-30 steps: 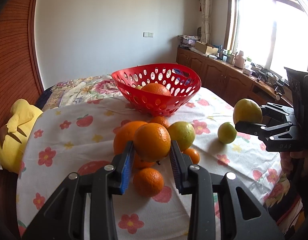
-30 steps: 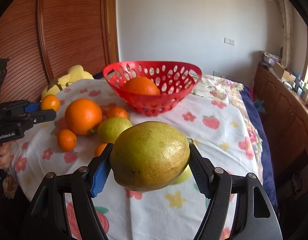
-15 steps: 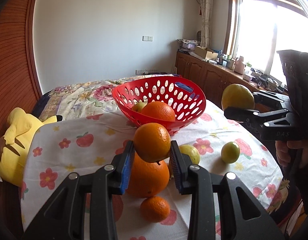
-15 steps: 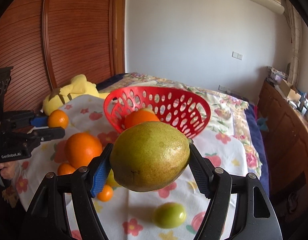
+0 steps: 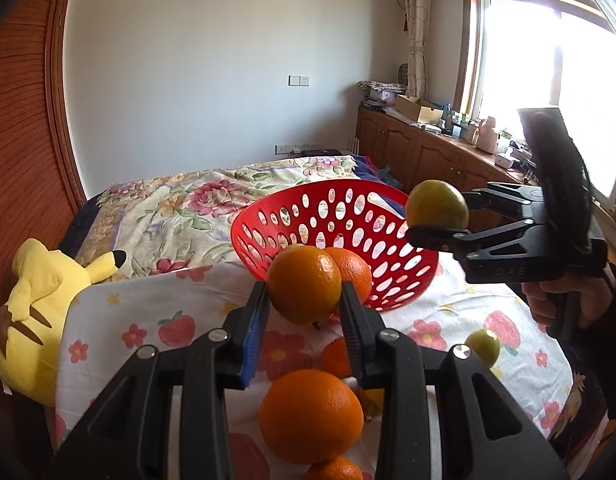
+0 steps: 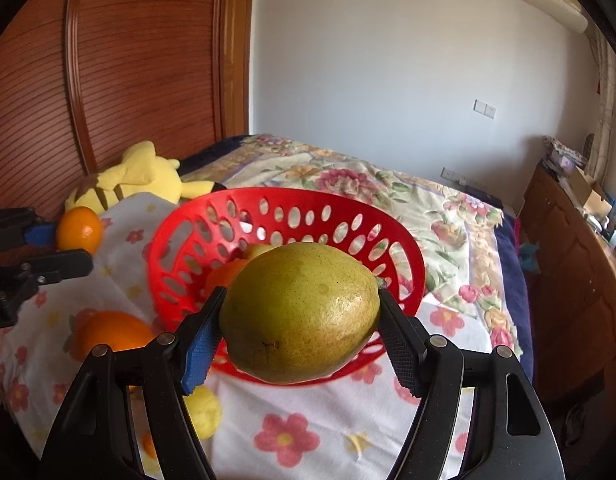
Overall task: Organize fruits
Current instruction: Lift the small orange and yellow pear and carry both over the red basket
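My left gripper is shut on an orange, held above the table just in front of the red perforated basket. My right gripper is shut on a large yellow-green pear, held at the basket's near rim; it also shows in the left wrist view at the basket's right edge. The basket holds an orange and a yellowish fruit. Loose on the floral cloth lie a big orange, smaller oranges and a small green fruit.
A yellow plush toy lies at the table's left edge by the wooden wall. A flowered bed lies behind the table. Wooden cabinets with clutter run under the window on the right. A yellow fruit lies under my right gripper.
Both grippers rose and moved toward the basket with their fruits. The pear now hangs at the basket's rim and the orange is nearer the basket's front.
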Available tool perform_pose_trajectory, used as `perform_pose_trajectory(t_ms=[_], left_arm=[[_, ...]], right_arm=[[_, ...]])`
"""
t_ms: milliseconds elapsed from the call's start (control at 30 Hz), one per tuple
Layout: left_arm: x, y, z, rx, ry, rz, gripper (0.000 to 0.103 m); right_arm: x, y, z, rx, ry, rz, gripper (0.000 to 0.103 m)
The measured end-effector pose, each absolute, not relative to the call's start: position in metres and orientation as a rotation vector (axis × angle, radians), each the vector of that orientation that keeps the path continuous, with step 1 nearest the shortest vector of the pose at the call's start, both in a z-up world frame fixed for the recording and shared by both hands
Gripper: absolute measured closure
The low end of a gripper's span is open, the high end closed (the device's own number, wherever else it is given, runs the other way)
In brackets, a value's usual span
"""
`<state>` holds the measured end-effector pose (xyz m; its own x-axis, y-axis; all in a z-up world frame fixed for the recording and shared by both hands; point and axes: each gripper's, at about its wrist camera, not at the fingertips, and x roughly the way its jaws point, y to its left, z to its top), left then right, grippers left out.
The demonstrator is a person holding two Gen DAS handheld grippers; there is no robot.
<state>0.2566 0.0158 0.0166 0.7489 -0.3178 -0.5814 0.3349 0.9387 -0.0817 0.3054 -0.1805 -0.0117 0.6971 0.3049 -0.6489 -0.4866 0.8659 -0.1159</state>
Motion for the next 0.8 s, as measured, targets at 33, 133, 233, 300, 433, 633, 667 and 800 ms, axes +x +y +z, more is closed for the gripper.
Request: perform_pose_trajectory(t_ms=[33,133,233,300,433,633,667,800], left_arm=[[0.259,0.016,0.016,0.028,0.632,-0.357,0.07],[0.268,0.015,0.015,0.03,0.639,-0.358,0.07],[0.278,0.013,0.012,0.034,0.65,-0.359,0.07],[0.284,0.01,0.011,0.042,0.655,-0.361,0.07],[0.298,0.005,0.009,0.046,0.664,-0.363,0.07],[0.314,-0.003,0.005,0.054,0.678,-0.368,0.07],[0.316,-0.003,0.004,0.054,0.68,-0.368,0.07],[0.324,-0.011,0.002,0.063,0.689,-0.37,0.07]], right_arm=[[0.312,-0.18,-0.015,-0.3,0.672,0.441,0.029],[0.328,-0.178,-0.022,-0.329,0.688,0.426,0.029],[0.338,-0.175,-0.03,-0.351,0.71,0.423,0.029],[0.343,-0.175,-0.034,-0.365,0.719,0.42,0.029],[0.348,-0.175,-0.041,-0.37,0.742,0.424,0.029],[0.353,-0.176,-0.047,-0.363,0.755,0.452,0.028],[0.354,-0.176,-0.047,-0.361,0.759,0.456,0.028],[0.357,-0.176,-0.05,-0.358,0.768,0.465,0.028]])
